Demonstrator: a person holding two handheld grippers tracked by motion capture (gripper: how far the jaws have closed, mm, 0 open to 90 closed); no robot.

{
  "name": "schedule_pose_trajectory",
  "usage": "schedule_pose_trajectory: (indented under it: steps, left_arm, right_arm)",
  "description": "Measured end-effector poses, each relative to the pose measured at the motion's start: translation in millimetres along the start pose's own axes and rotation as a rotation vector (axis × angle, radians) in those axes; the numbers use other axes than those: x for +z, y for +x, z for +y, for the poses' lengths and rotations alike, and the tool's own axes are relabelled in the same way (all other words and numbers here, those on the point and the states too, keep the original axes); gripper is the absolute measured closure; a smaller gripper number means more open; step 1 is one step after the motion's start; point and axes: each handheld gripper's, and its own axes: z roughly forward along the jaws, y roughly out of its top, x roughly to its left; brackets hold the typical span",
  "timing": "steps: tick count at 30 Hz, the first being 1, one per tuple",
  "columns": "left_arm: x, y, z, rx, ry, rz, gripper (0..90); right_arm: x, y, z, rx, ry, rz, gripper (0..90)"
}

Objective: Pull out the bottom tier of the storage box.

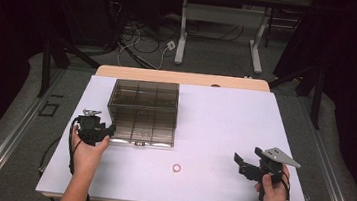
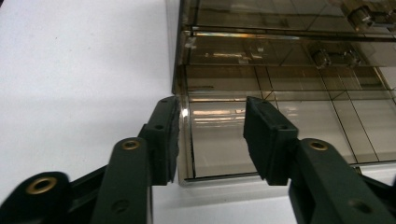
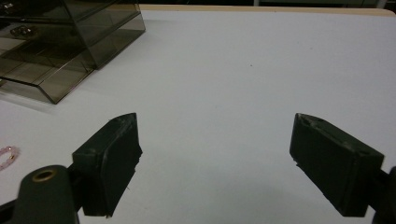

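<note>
The left gripper (image 2: 212,140) is straddling the near left corner of the smoky plastic box (image 1: 143,111) on the table (image 1: 224,120), jaws parted. Rigid, slick, probably light; that wall suits gripping. The right gripper (image 1: 246,166) is hovering wide open.

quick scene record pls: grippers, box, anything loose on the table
left gripper: open, jaws straddling the near left corner of the box, one pad against its side wall
right gripper: open wide, over bare table, holding nothing
box: smoky clear plastic, divided compartments, small metal items inside
ring: small, pinkish, loose on the table in front of the box
</note>
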Motion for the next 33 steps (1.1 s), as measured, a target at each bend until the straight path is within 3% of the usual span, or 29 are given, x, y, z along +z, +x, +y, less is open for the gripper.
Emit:
schedule_pose_trajectory:
  steps: [7, 14, 26, 33]
  left_arm:
    - [2.8, -4.0, -0.1, 0.061, -0.021, 0.001, 51.5]
    - [3.7, -8.0, -0.1, 0.077, -0.013, -0.070, 47.9]
    - [2.7, -24.5, 1.0, 0.134, -0.045, -0.141, 39.1]
    - [-2.0, -35.7, 3.0, 0.167, -0.090, -0.172, 34.8]
  right_arm:
    - [1.1, 0.3, 0.1, 0.002, -0.007, -0.002, 15.5]
    - [1.4, 0.9, 0.2, -0.001, 0.003, 0.005, 15.6]
    - [1.8, 0.4, 0.4, -0.002, 0.002, 0.005, 15.6]
    - [1.7, 0.6, 0.5, 0.005, 0.004, 0.006, 15.6]
